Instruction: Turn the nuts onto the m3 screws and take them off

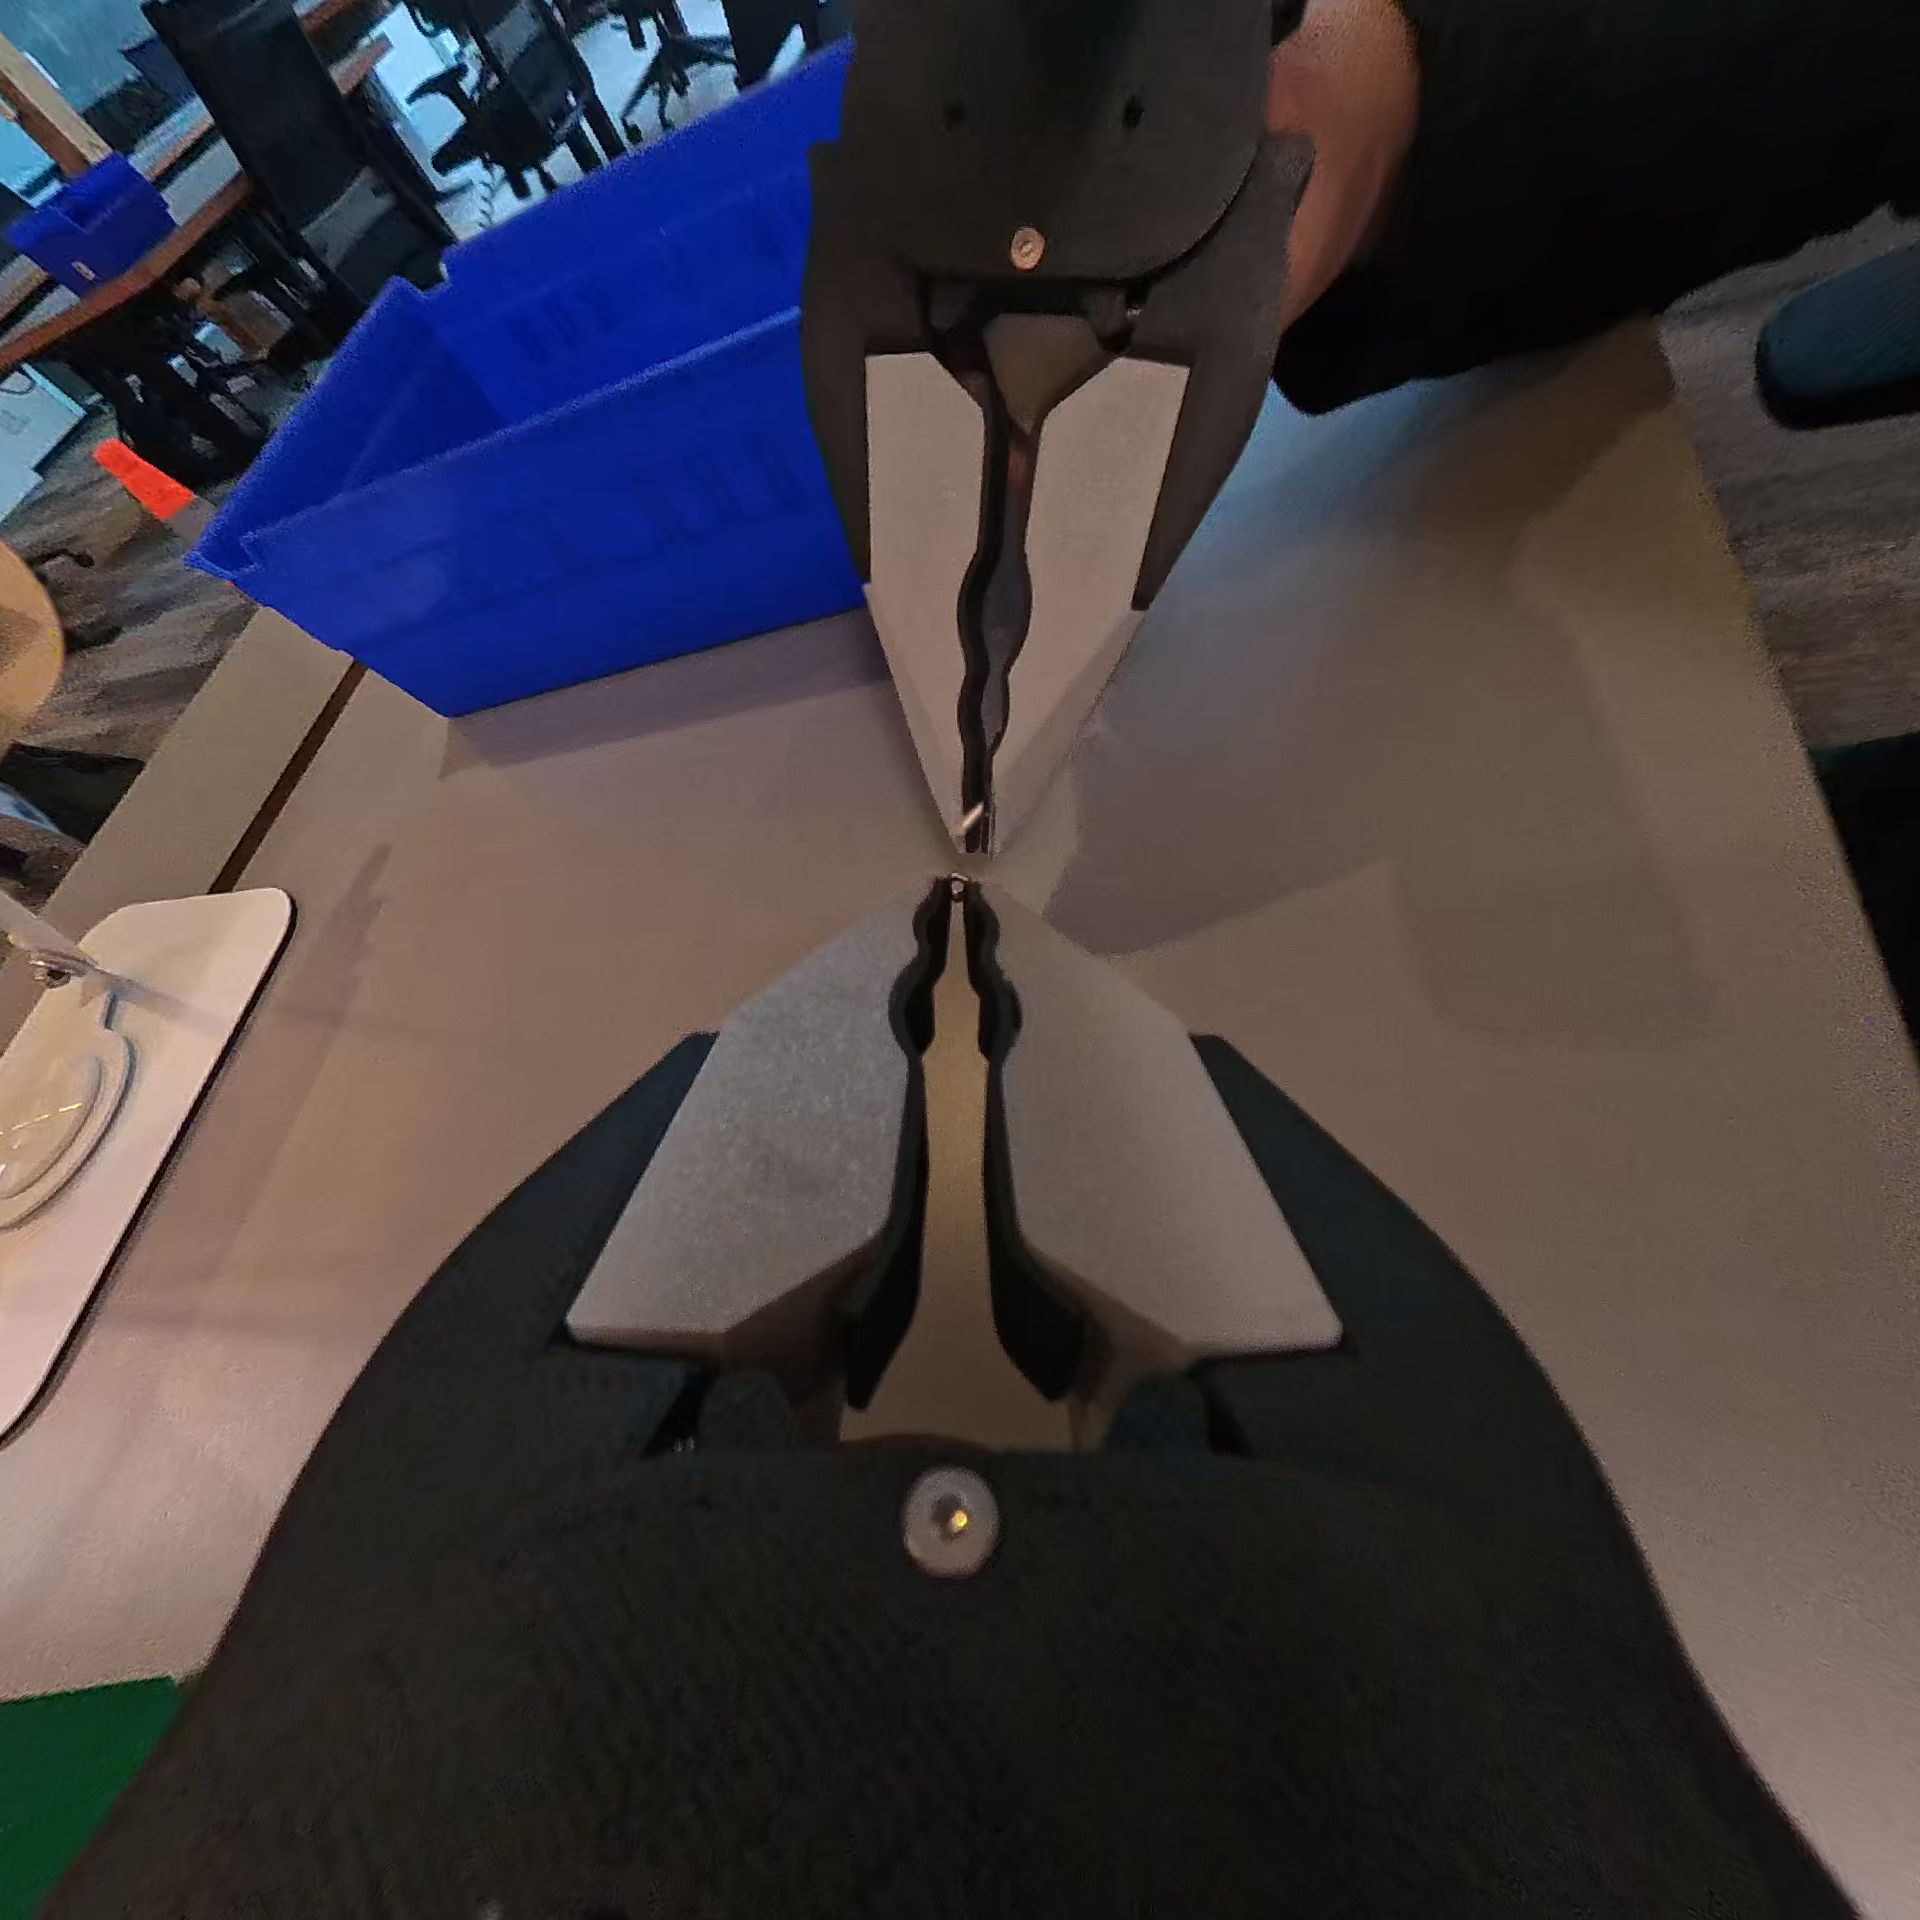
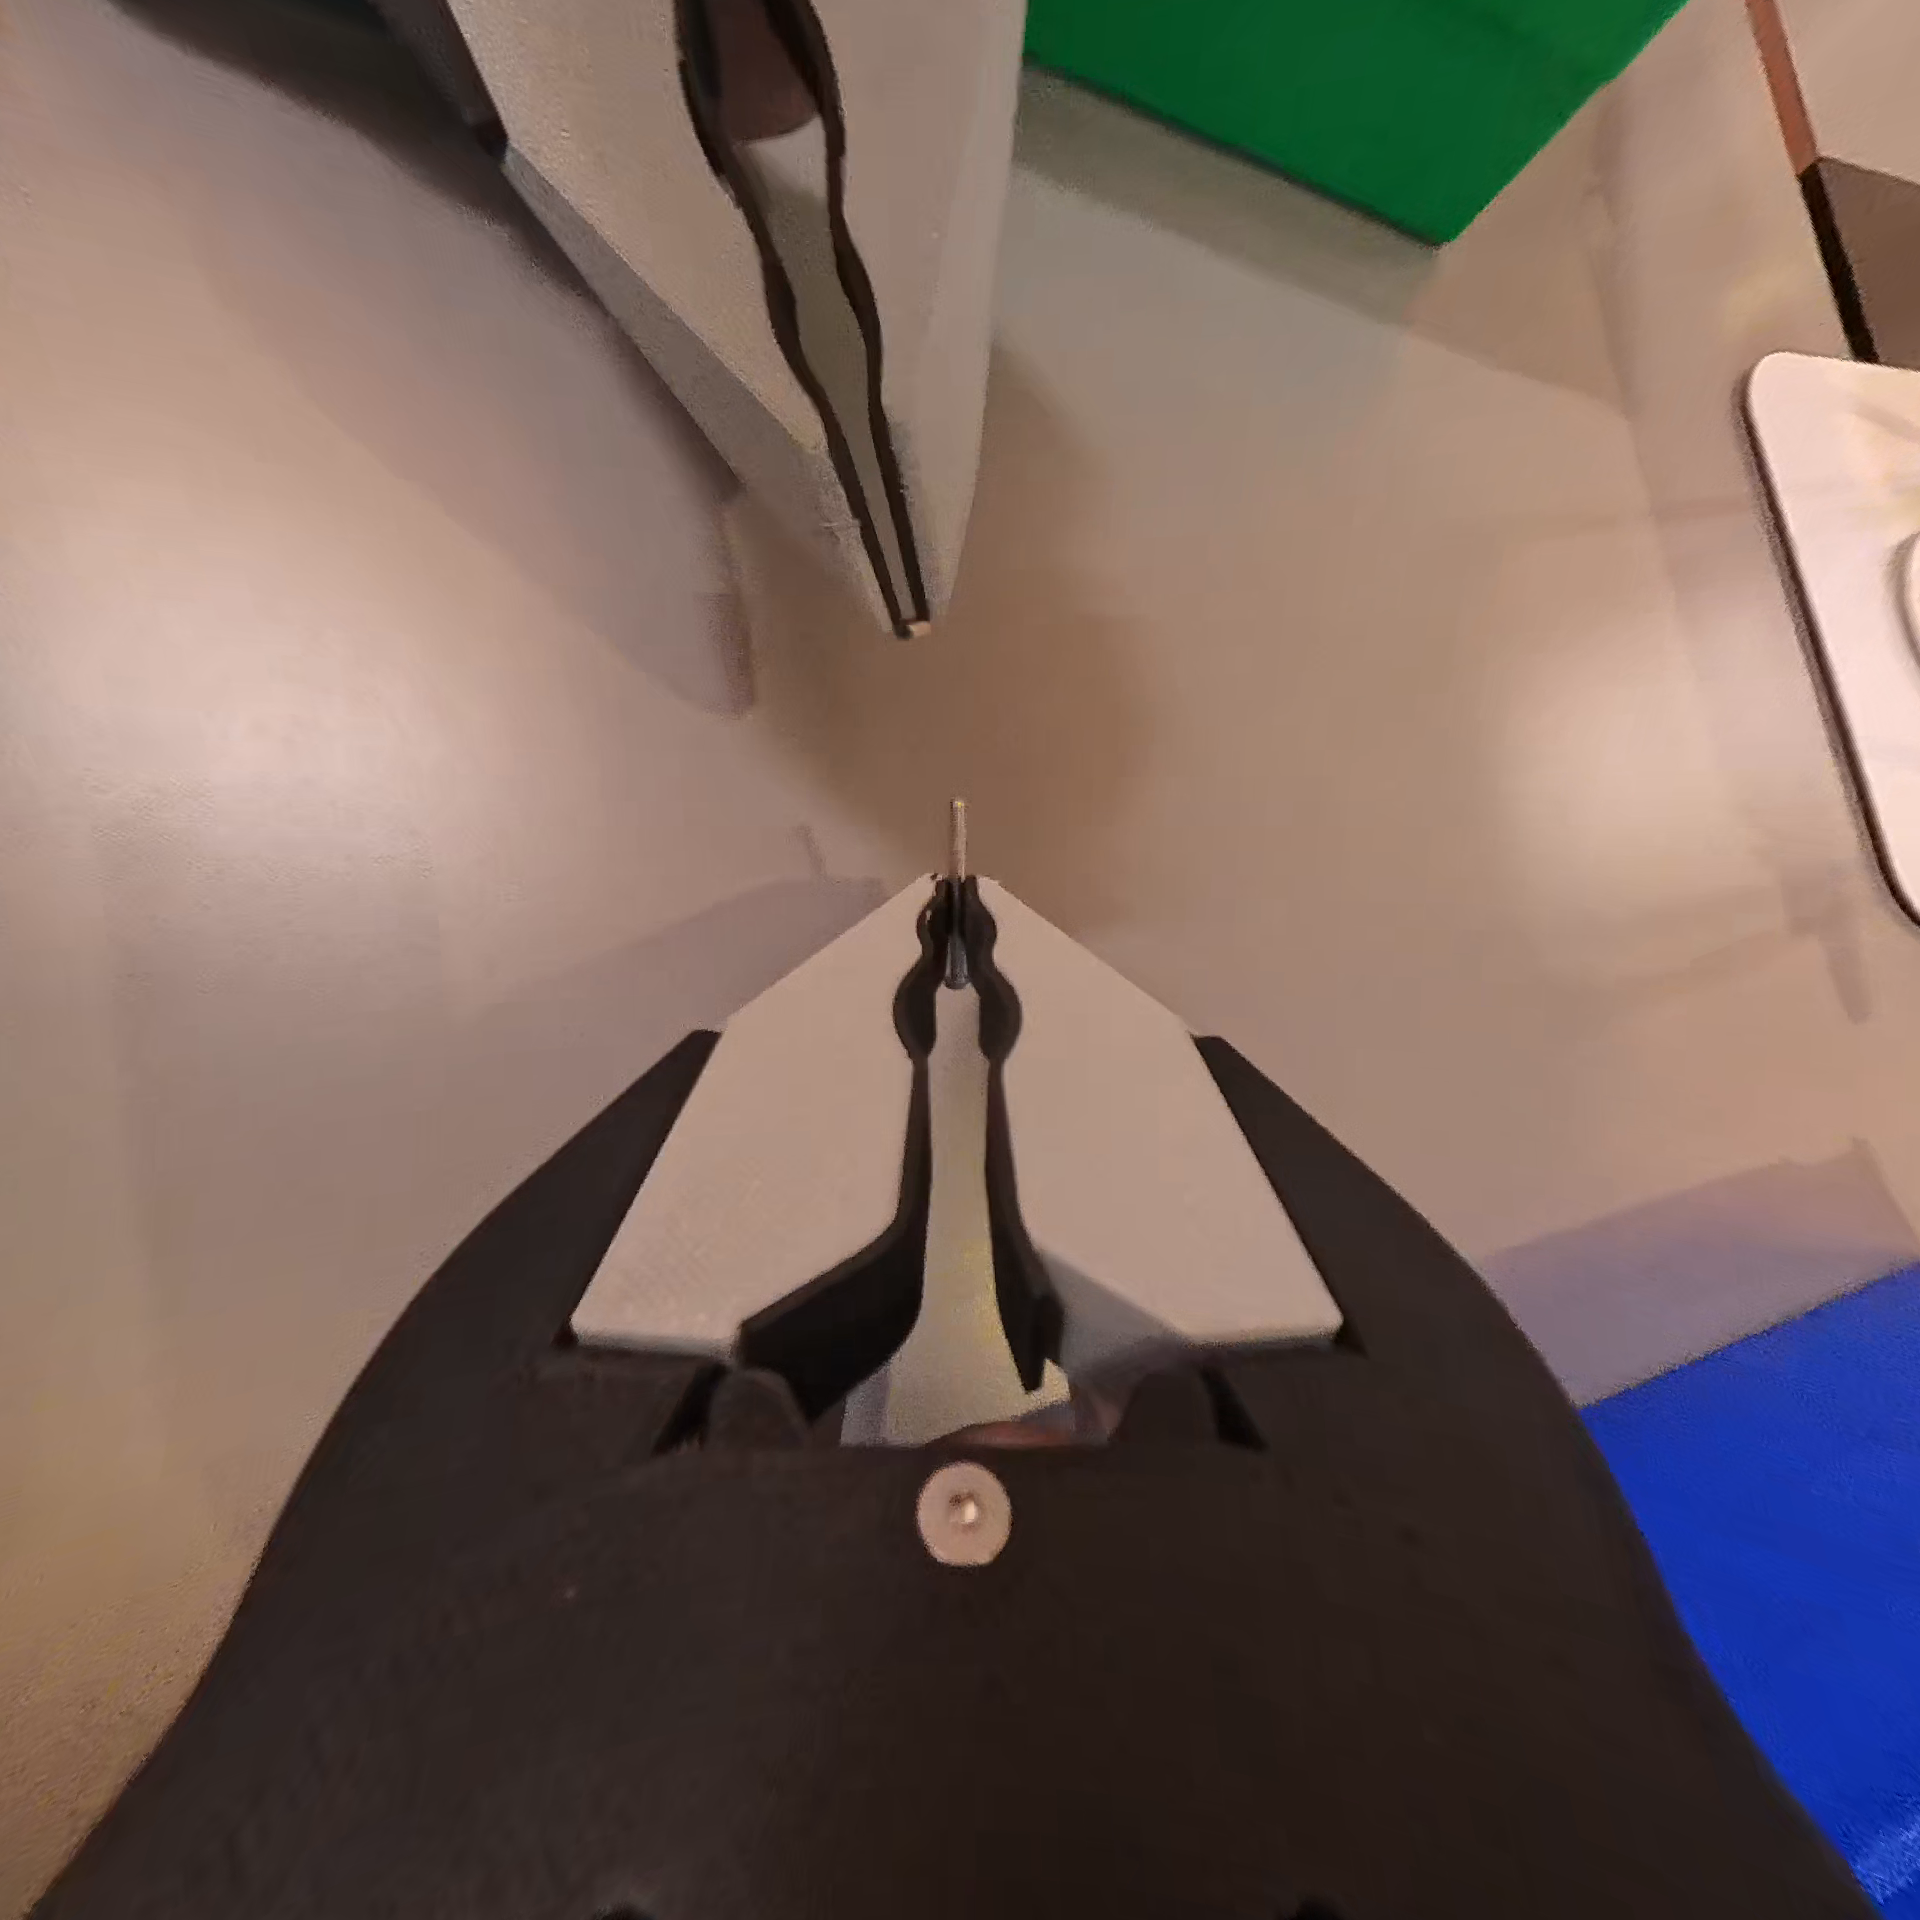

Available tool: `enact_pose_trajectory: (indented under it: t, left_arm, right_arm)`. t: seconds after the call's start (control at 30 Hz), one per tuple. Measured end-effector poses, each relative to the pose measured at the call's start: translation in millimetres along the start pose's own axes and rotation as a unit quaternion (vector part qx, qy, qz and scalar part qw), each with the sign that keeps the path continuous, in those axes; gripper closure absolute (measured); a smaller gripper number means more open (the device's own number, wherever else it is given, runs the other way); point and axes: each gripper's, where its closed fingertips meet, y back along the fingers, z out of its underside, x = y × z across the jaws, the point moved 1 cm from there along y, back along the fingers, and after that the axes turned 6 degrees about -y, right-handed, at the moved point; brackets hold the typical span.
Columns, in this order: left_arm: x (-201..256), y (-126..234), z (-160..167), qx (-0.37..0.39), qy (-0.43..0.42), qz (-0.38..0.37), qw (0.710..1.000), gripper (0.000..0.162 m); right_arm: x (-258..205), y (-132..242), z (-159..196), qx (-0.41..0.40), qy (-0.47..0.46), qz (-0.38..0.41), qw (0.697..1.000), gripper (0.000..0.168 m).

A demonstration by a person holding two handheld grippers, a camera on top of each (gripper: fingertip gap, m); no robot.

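You have one m3 screw [image 2: 958, 840] pinched by its head end in your right gripper [image 2: 957, 889], jaws closed down to the screw's width, shank sticking forward over the table [image 2: 312, 727]. One small metal piece, probably a nut [image 1: 956, 886], though it is too tiny to be sure, sits clamped at the tips of your left gripper [image 1: 957, 896], jaws nearly together. The two grippers face each other tip to tip, close but apart, above the middle of the beige table. One blue bin [image 1: 582, 499] stands toward the far edge, one white mat [image 1: 135, 1091] at the left edge, one green pad [image 1: 73, 1766] at the near left corner. Desks and chairs fill the room behind.
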Motion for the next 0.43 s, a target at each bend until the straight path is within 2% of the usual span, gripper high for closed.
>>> enact_pose_trajectory:
  t: [0.2,0.43]
  left_arm:
    - [3.4,-9.8,12.7,-0.01,0.004,0.005,1.0,0.161]
    - [8.5,-13.2,9.1,0.002,0.0,0.012,1.0,0.161]
  right_arm:
    - [-4.8,-12.5,6.0,-0.041,0.041,0.019,0.998,0.168]
    - [-8.8,-11.1,-3.2,-0.02,0.042,0.024,0.999,0.168]
